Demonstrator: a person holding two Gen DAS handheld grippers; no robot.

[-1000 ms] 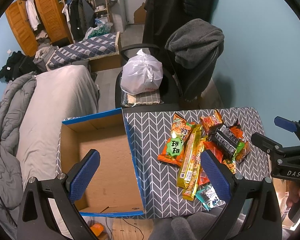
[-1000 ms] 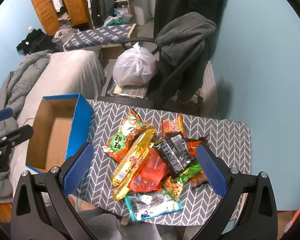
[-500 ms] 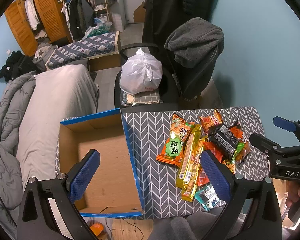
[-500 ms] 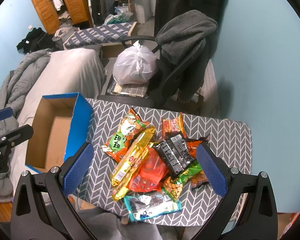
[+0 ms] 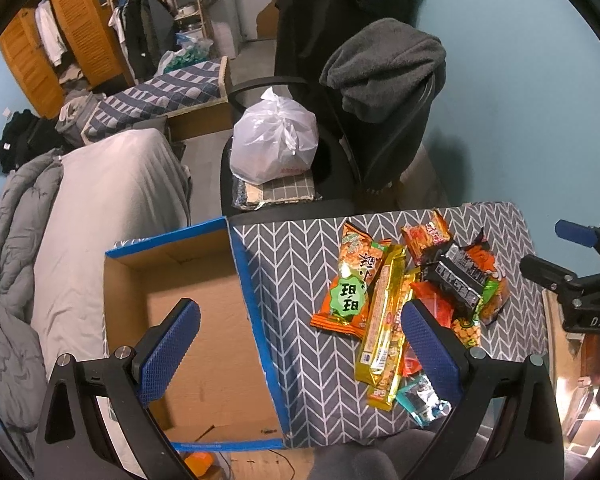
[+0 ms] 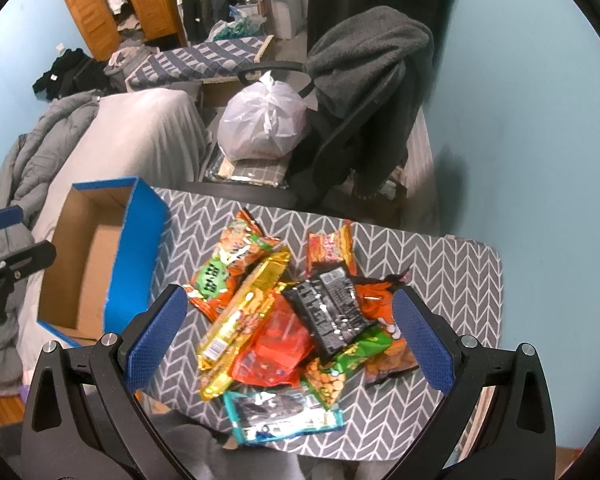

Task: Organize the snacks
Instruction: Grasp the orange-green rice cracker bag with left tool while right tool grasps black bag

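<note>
A pile of snack packets lies on the chevron-cloth table (image 6: pixel 452 276): a long yellow packet (image 6: pixel 244 312), an orange-green bag (image 6: pixel 228 264), a black packet (image 6: pixel 332 308), a red pouch (image 6: pixel 280 352) and a teal packet (image 6: pixel 280 416). The pile also shows in the left wrist view, with the yellow packet (image 5: pixel 384 320) and black packet (image 5: pixel 460 280). An empty blue cardboard box (image 5: pixel 196 320) stands at the table's left end (image 6: pixel 96 256). My left gripper (image 5: pixel 296 352) is open above the box's right wall. My right gripper (image 6: pixel 288 340) is open and empty above the pile.
An office chair (image 6: pixel 364 92) draped with a grey garment holds a white plastic bag (image 6: pixel 264 120) behind the table. A bed with grey bedding (image 5: pixel 108 208) lies left of the box. The blue wall is close on the right.
The right gripper has moved slightly closer to the pile. The left gripper has hardly moved. Both stay open.
</note>
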